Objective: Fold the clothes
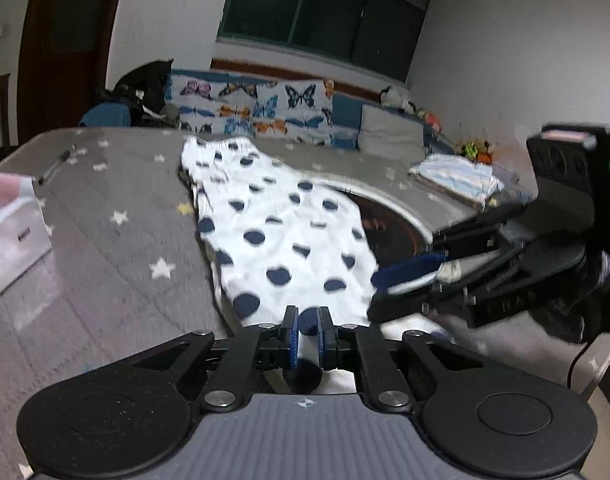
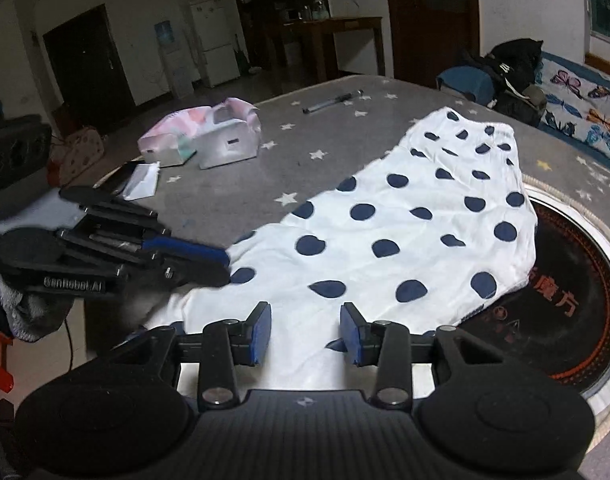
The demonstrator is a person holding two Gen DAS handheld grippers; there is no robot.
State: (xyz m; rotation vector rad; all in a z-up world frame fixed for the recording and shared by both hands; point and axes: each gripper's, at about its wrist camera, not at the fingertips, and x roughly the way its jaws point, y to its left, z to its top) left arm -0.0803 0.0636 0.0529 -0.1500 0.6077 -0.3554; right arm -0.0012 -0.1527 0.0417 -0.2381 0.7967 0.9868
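Observation:
A white garment with navy polka dots (image 1: 281, 232) (image 2: 405, 232) lies spread flat on the grey star-patterned tablecloth (image 1: 117, 216) (image 2: 233, 196), its far end towards the sofa. My left gripper (image 1: 307, 328) (image 2: 225, 267) is at the garment's near left edge. Its blue pads stand a slim gap apart, the cloth shows through that gap, and they do not press it. My right gripper (image 2: 305, 334) (image 1: 381, 288) hovers over the near end of the garment with its jaws clearly apart and the fabric lying loose beneath them.
White paper boxes (image 2: 229, 148) (image 1: 13, 236), a pen (image 2: 333, 102) and a sheet of paper (image 2: 143, 178) lie on the left of the table. A round black hotplate (image 2: 577, 280) is set in the table under the garment's right edge. Folded clothes (image 1: 457, 178) lie at the far right.

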